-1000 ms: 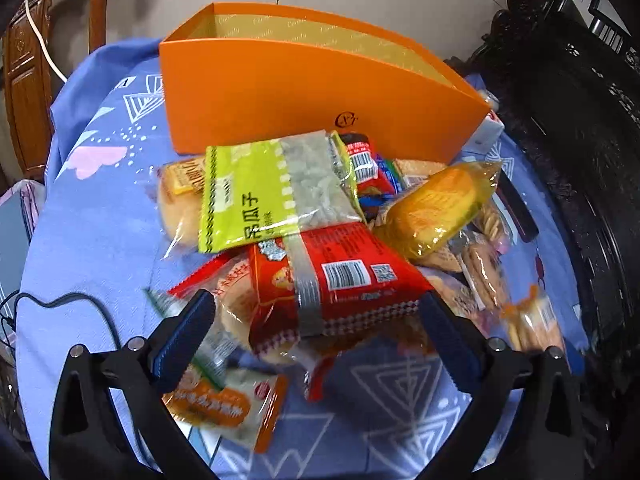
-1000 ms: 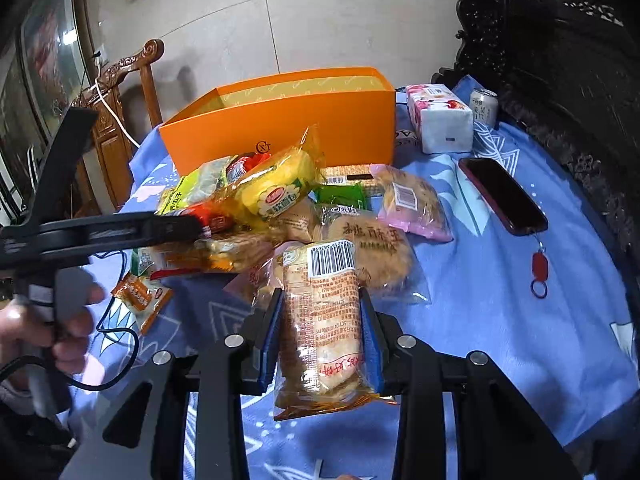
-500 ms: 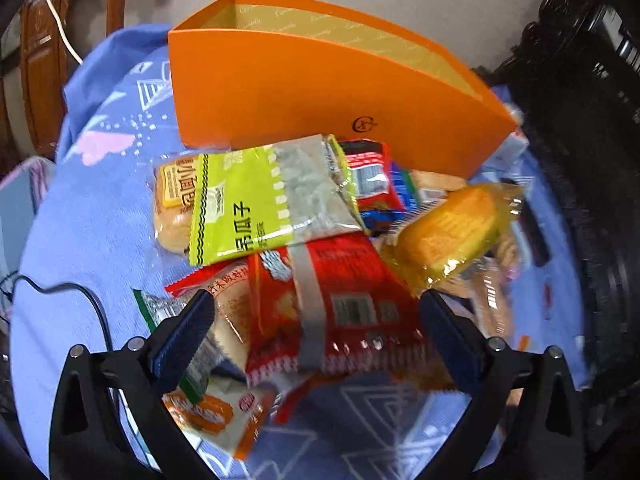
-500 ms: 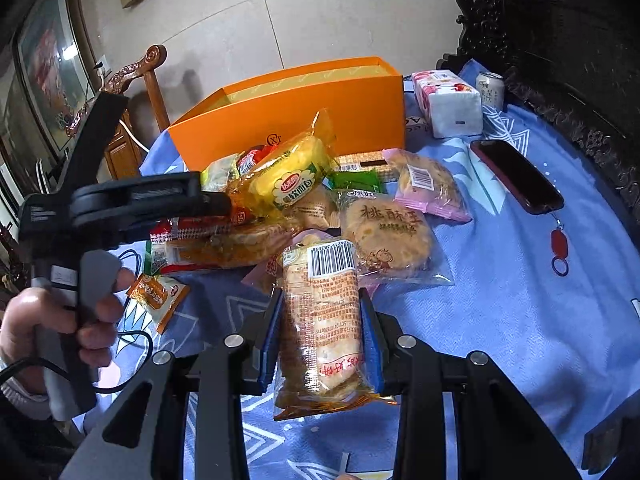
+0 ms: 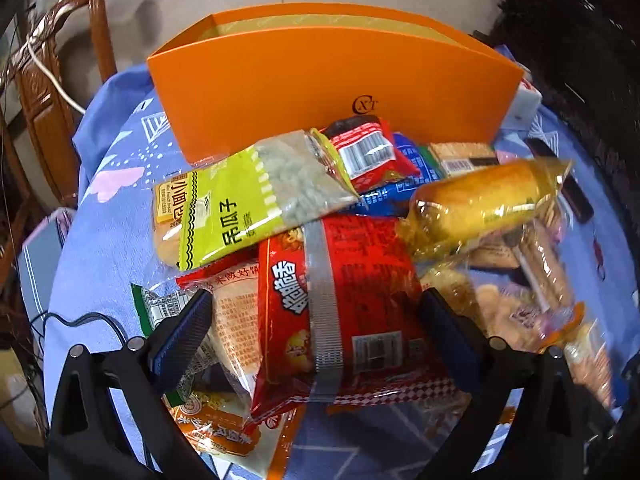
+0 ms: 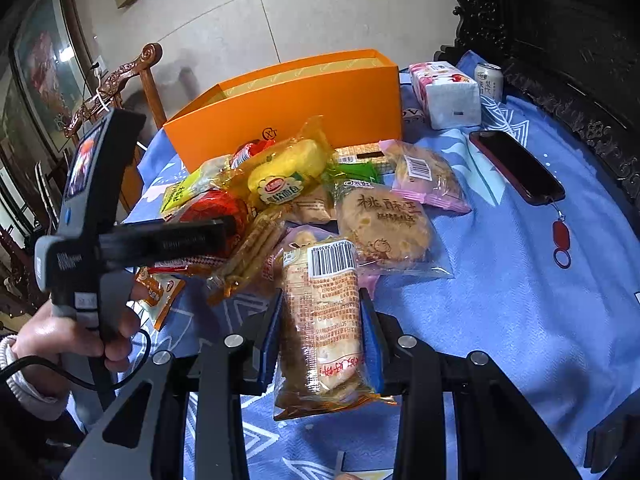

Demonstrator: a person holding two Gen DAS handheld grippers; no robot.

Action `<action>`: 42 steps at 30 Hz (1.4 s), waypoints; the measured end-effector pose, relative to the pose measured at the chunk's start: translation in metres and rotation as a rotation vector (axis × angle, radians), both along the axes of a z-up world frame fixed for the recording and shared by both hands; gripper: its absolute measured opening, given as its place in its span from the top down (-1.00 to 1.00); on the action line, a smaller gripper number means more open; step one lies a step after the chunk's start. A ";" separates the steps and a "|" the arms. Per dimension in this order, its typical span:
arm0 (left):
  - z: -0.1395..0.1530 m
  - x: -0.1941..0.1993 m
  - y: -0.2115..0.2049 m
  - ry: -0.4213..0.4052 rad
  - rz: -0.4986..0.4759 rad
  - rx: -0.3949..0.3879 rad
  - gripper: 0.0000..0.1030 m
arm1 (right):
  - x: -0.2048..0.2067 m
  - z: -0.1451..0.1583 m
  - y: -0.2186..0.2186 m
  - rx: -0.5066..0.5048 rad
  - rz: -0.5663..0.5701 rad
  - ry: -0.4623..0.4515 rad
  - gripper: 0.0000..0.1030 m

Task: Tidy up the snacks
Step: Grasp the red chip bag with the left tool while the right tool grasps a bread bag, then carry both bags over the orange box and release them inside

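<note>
A heap of snack packets lies on the blue cloth in front of an open orange box (image 5: 320, 80) (image 6: 296, 116). My left gripper (image 5: 316, 320) is open wide and tilted down over the heap. A red packet (image 5: 352, 288) lies between its fingers, under a green-yellow seed packet (image 5: 240, 212) and a yellow bread pack (image 5: 480, 200) (image 6: 288, 172). The right wrist view shows the left gripper (image 6: 200, 236) from the side, held by a hand. My right gripper (image 6: 322, 312) is shut on a long cracker packet (image 6: 320, 300) with a barcode, held above the cloth.
A round cookie pack (image 6: 384, 228) and a pink packet (image 6: 424, 176) lie right of the heap. A phone (image 6: 516, 168), a tissue pack (image 6: 444, 92) and a can (image 6: 490, 80) sit at the right. A wooden chair (image 6: 120, 76) stands behind the table; dark carved furniture lines the right side.
My left gripper has sunk closer to the heap and rolled a little; the red packet now sits deeper between its fingers. The right gripper has kept still with the cracker packet.
</note>
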State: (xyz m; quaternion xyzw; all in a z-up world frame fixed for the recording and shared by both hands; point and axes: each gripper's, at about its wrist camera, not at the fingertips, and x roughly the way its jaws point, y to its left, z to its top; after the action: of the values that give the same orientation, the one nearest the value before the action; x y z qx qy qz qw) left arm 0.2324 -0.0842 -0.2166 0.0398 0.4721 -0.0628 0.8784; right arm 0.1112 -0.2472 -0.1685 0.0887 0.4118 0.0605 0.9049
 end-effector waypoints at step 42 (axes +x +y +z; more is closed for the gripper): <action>0.020 -0.049 0.055 -0.094 -0.076 -0.189 -0.03 | -0.026 0.026 0.022 -0.060 -0.020 -0.051 0.30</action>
State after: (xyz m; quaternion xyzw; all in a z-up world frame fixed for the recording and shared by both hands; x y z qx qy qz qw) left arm 0.1833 -0.0287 -0.1961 -0.0223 0.4206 -0.1385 0.8963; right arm 0.0857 -0.2250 -0.1422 0.0639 0.3893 0.0410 0.9180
